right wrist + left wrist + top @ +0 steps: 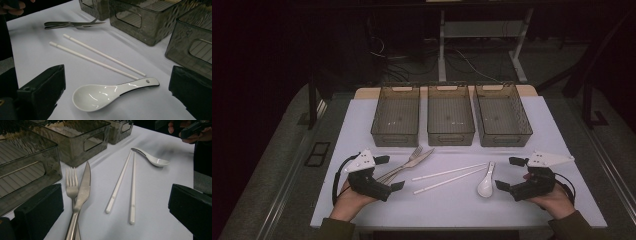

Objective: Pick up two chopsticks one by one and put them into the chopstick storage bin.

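Left gripper point(384, 174) hovering wide open, empty, beside fork point(72, 185) and knife point(83, 187): stiff steel, lying crossed, grab by handles. Chopsticks point(448, 178) mid-mat, thin, probably slippery; pinch mid-length. Spoon point(107, 94) looking ceramic, fragile; take the handle. Right gripper point(507, 174) sitting open, empty, just beside it. Three bins point(451, 134) waiting behind.

Each hand holds a black claw. The left claw point(392, 173) and the right claw point(510, 173) each have two chunky black jaws and a white pointy three-cornered plate on top. A black cable loops from each one. The person's sleeves point(576, 228) are dark olive green.
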